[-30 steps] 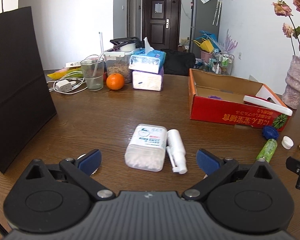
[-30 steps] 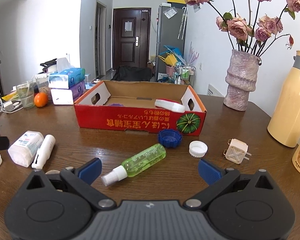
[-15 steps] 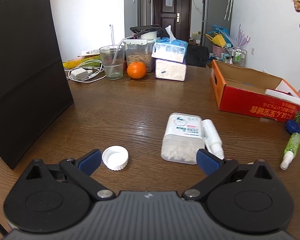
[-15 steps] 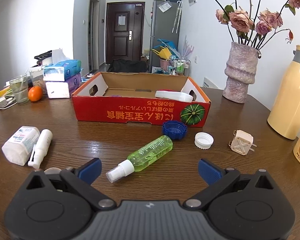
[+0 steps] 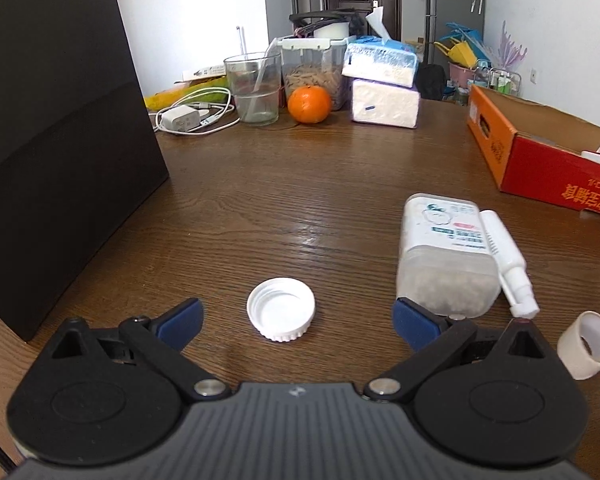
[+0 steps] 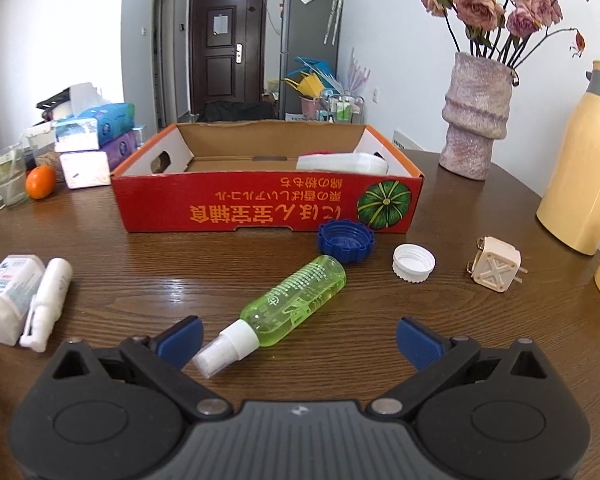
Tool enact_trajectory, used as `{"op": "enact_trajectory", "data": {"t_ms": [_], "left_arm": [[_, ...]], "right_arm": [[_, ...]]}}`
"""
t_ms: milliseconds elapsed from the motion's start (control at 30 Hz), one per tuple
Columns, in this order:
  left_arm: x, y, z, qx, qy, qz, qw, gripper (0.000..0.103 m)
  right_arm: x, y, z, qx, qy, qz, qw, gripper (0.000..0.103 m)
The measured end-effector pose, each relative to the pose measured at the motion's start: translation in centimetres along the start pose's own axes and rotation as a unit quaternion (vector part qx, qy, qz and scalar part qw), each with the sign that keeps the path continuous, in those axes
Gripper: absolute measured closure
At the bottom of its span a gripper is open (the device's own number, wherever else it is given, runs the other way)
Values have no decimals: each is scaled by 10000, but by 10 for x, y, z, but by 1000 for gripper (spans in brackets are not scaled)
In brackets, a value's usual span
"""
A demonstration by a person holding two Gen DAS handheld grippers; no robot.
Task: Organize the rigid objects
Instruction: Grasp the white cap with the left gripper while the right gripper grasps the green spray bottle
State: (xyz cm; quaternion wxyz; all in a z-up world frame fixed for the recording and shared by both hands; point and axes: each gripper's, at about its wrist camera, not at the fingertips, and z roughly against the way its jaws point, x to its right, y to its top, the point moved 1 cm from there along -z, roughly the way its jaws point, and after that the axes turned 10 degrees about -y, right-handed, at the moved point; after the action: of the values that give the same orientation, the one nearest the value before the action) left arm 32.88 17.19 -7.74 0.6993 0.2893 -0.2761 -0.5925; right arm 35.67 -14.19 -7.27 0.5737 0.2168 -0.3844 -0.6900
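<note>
Now | left claw agape, ribbed round white cap | right claw agape, green cylindrical bottle

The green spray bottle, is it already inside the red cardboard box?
No, the green spray bottle lies on its side on the wooden table, in front of the red cardboard box and outside it.
</note>
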Motion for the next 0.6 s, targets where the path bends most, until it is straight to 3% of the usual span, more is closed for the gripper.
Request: {"op": "enact_trajectory", "data": {"t_ms": [167,367,567,600], "left_arm": [[-9,2,-11,-61,27,2,10000,1],[-16,5,-24,-214,-49,97,9997,11],[-21,6,-29,-223,-122,176,9995,32],[-22,6,-29,-189,-154,175,9995,43]], "right_arm": [[-2,3,-17,-125,-81,-91,9998,0],[0,2,-30,-260,-6,-236,9994,0],[-2,5,-34,-231,-18,-206,9995,0],[-1,5,-34,-219,-10,-221,9995,0]]}}
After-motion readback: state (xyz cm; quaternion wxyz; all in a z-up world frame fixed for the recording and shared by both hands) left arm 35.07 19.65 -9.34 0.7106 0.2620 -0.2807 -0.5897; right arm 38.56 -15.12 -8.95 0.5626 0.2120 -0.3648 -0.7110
